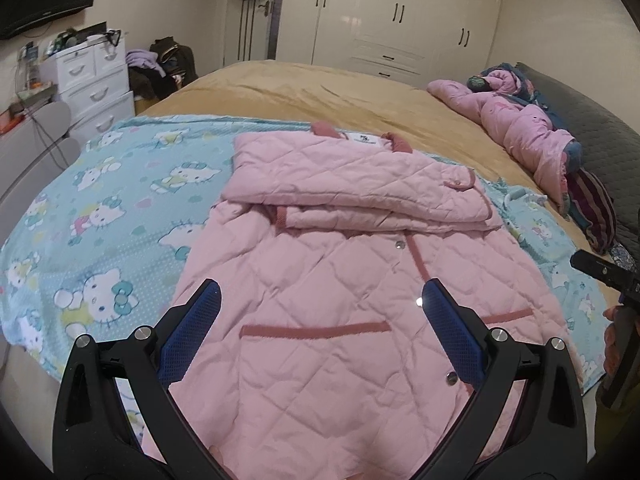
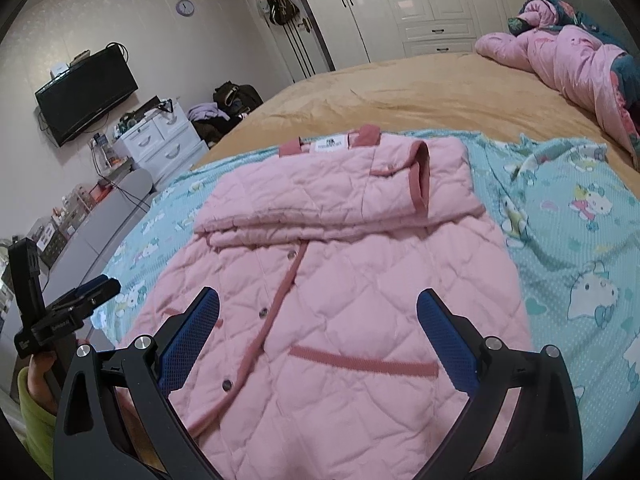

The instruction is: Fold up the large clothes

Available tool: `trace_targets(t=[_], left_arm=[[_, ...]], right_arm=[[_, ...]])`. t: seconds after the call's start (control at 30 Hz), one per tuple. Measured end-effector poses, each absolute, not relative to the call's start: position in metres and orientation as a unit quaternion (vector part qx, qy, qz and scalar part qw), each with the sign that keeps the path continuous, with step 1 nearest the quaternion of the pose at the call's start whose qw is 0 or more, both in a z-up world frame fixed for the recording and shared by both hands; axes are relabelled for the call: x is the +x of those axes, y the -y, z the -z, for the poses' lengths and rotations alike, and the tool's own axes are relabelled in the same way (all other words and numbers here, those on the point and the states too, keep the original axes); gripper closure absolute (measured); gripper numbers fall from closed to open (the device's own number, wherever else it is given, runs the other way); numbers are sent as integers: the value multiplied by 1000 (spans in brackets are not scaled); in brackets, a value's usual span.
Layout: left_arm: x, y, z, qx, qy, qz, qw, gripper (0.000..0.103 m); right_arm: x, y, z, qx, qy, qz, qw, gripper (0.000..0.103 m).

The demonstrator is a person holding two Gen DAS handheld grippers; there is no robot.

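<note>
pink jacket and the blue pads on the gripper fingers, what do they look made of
Pink jacket: soft matte woven fabric, likely padded, judging by its diamond quilting; darker ribbed trim; shiny snaps, probably metal. Blue pads: textured, grid-patterned, probably rubber or foam.

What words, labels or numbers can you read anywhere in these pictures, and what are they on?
White neck label on the pink quilted jacket: printed, too blurred to read.
White lettering on the left hand-held gripper body: too small to read.
Round wall clock: numbers illegible.
Nothing else legible.
</note>
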State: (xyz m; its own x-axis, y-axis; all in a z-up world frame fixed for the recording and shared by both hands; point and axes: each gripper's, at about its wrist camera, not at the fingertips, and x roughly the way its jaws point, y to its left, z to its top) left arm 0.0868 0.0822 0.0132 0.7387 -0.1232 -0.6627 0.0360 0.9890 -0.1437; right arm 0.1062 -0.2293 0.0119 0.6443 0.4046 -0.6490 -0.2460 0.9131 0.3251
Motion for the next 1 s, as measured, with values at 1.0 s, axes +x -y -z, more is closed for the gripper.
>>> trace_targets(t=[1.0], left_arm=[[46,-127,52,-42,-437,-24,898,9]], right_arm=[[73,249,54,73,-462,-174,866,4]])
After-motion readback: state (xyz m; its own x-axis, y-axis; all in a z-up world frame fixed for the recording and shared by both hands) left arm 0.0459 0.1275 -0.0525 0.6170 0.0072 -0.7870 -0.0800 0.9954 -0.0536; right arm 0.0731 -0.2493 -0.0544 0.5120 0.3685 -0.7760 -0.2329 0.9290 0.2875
